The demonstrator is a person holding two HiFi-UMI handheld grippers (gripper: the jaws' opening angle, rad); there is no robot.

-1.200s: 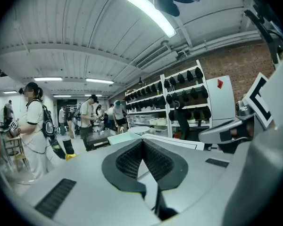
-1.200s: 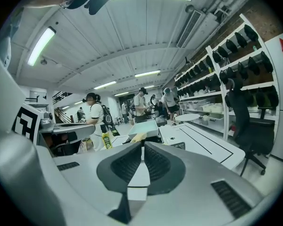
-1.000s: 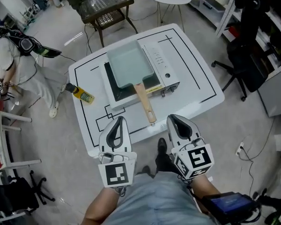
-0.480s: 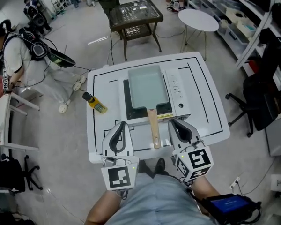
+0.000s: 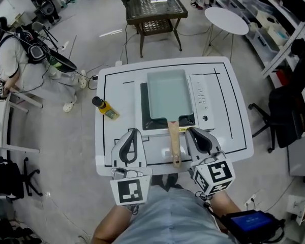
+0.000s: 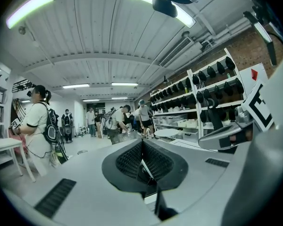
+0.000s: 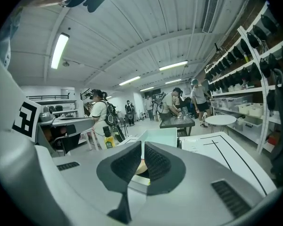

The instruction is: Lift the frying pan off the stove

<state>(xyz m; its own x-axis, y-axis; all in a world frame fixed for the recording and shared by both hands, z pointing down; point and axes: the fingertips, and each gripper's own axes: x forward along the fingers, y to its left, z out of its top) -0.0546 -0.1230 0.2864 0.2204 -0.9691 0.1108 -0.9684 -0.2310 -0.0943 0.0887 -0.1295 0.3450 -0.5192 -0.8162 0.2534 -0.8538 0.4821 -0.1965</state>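
Note:
A pale teal rectangular frying pan [image 5: 169,94] sits on a white tabletop stove [image 5: 202,98] in the middle of a white table [image 5: 229,80]. Its wooden handle [image 5: 174,145] points toward me. My left gripper [image 5: 130,145] hangs over the table's near edge, left of the handle, jaws together and empty. On the other side of the handle my right gripper [image 5: 201,140] is also shut and empty. In the right gripper view the pan [image 7: 161,138] lies just beyond the closed right gripper [image 7: 143,155]. The left gripper view shows the left gripper [image 6: 142,147] closed, facing the room.
A yellow bottle [image 5: 105,109] lies on the table's left part. Beyond the table stand a dark wicker table [image 5: 155,6] and a round white table [image 5: 226,20]. A black office chair [image 5: 287,113] is at the right, and a person [image 5: 12,50] at the left.
Both grippers have come forward over the table's near edge. The pan handle, earlier ahead of them, now lies between them. The pan has stayed on the stove.

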